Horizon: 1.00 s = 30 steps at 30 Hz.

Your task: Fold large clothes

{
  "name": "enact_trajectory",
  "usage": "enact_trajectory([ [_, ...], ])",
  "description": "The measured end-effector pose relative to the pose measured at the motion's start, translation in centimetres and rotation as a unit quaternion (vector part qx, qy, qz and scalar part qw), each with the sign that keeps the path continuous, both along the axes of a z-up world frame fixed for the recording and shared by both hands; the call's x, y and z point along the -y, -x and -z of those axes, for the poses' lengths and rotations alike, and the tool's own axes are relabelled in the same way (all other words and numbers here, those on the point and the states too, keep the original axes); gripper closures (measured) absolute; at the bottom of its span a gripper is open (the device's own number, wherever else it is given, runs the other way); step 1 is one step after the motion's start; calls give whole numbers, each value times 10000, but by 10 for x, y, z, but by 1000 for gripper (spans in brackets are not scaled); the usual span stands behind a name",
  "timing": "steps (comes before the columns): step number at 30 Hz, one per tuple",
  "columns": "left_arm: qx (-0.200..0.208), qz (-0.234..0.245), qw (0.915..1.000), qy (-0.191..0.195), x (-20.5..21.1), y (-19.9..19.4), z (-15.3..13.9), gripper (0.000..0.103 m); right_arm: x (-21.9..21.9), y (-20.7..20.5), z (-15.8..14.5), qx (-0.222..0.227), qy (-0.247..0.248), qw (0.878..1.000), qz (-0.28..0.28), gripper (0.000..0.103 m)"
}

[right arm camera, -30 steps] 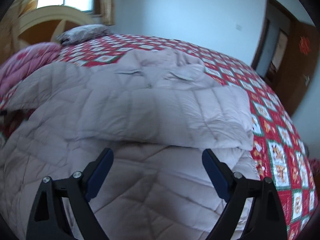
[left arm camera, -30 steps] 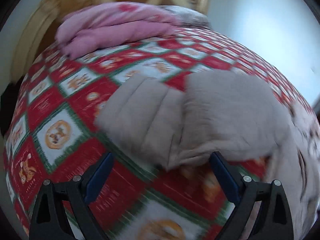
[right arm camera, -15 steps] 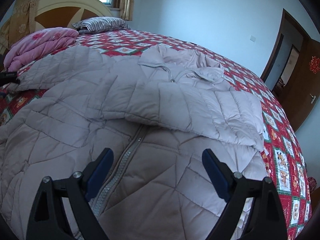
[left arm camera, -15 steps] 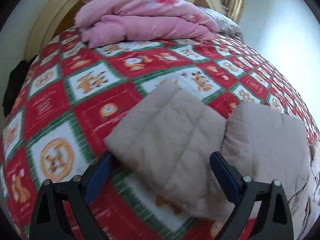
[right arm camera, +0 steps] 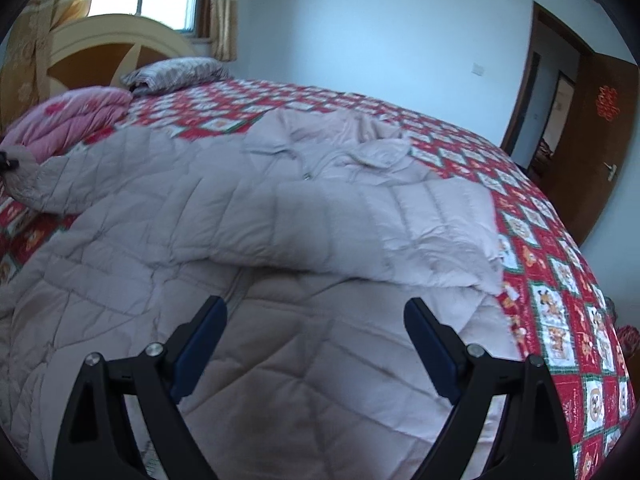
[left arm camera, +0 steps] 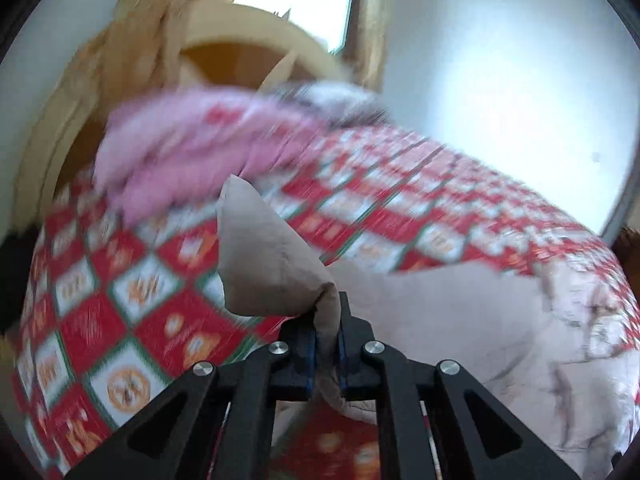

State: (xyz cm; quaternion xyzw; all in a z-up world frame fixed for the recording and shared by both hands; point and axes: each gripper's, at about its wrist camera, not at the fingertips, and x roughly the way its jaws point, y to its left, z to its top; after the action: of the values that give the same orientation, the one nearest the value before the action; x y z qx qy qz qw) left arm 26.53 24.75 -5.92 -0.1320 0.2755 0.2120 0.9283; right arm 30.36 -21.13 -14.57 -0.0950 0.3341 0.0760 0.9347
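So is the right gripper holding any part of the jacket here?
No, the right gripper hangs open over the jacket, with its jaws wide apart and nothing between them.

Left wrist view sits low and close over the bed's (left arm camera: 132,300) left edge, facing the headboard (left arm camera: 248,36). Right wrist view looks higher, across the bed (right arm camera: 556,312) toward the headboard (right arm camera: 100,52); both show the coat (left arm camera: 460,320) (right arm camera: 240,220).

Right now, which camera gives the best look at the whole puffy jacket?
The right wrist view: the jacket lies spread across the bed, collar and zipper visible. The left wrist view shows only its sleeve end pinched in the left gripper jaws, blurred.
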Motion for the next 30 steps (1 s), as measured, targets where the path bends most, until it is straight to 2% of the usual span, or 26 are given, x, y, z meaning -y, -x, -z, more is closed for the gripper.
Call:
enact_trajectory([
  [1,153,191,9996,-158,18,-1,-17,96,5,1,-3,35,-36,10000,59,10],
  [5,488,882,9941,-406,78,-11,-56,96,25,2,-10,108,-237,9992,314,10],
  [9,605,1541,9845,-572,149,-30,-69,96,50,7,-14,118,-500,9967,630,10],
  [16,596,2655,9607,-552,274,-47,-57,96,93,25,-13,94,-872,9906,1051,10],
  [19,360,2880,9546,-676,314,-53,-44,94,108,30,-10,55,-943,9886,1174,10],
  [22,108,2773,9557,-980,342,-58,-33,89,123,33,-5,-39,-1050,9862,1282,10],
  [23,62,2740,9555,-1093,347,-59,-28,83,126,33,-4,-65,-1083,9855,1308,10],
  [25,25,2728,9564,-1040,345,-61,-20,66,133,34,-1,-134,-1182,9835,1362,10],
  [27,66,2590,9599,-1068,336,-62,-16,28,137,33,-1,-190,-1256,9822,1386,10],
  [30,296,2384,9658,-976,315,-57,-15,21,135,32,-4,-208,-1415,9820,1230,7],
])
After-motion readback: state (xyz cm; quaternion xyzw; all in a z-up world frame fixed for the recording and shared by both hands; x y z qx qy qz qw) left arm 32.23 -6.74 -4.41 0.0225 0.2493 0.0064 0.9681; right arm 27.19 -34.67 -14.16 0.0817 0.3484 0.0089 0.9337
